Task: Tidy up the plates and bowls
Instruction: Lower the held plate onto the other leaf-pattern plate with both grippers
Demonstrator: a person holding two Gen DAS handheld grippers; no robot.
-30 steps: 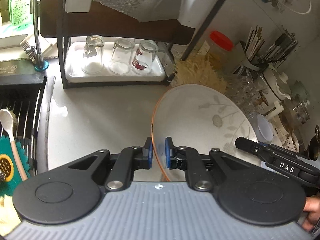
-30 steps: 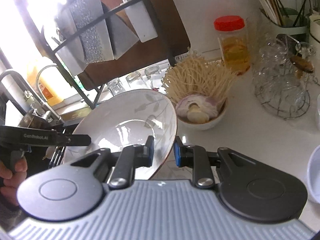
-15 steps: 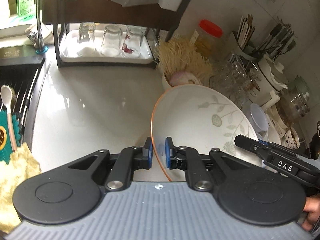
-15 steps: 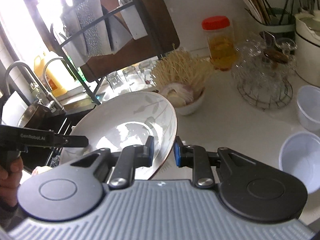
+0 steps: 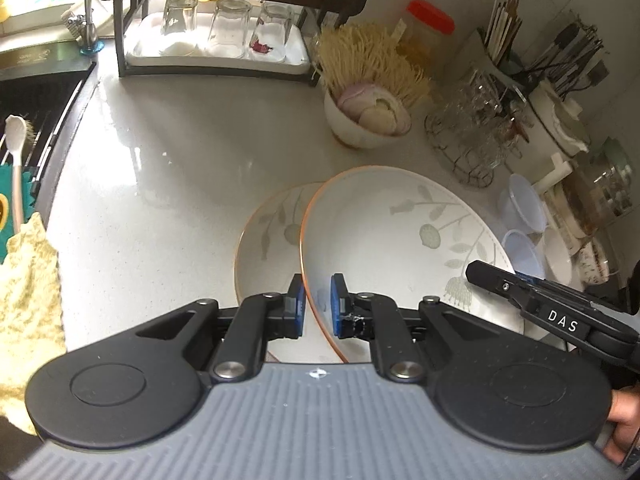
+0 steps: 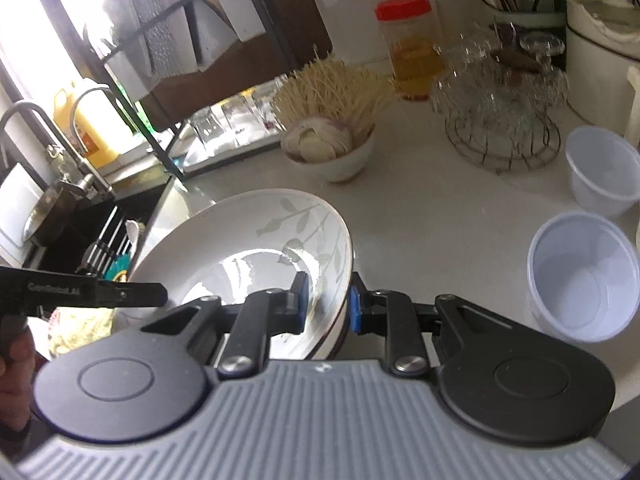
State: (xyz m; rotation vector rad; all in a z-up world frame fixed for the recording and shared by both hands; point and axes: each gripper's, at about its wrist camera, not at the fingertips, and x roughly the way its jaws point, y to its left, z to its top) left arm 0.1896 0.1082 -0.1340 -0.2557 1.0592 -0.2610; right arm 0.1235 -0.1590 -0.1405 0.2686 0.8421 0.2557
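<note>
Both grippers hold one white plate with a leaf pattern and orange rim (image 5: 384, 236), tilted over the counter. My left gripper (image 5: 318, 306) is shut on its near-left rim. My right gripper (image 6: 326, 306) is shut on the opposite rim of the same plate (image 6: 248, 248); its black finger also shows in the left wrist view (image 5: 520, 292). A second matching plate (image 5: 268, 236) lies flat on the counter just under and left of the held one, partly hidden by it.
A white bowl of garlic and noodles (image 5: 360, 128) stands behind. A wire basket of glasses (image 5: 468, 136) and two plastic cups (image 6: 580, 276) are at the right. A rack with upturned glasses (image 5: 216, 32) is at the back; the sink (image 5: 36, 100) is left.
Both grippers have carried the plate back and down toward the near counter. A second plate has come into view beneath it. Both grips are unchanged.
</note>
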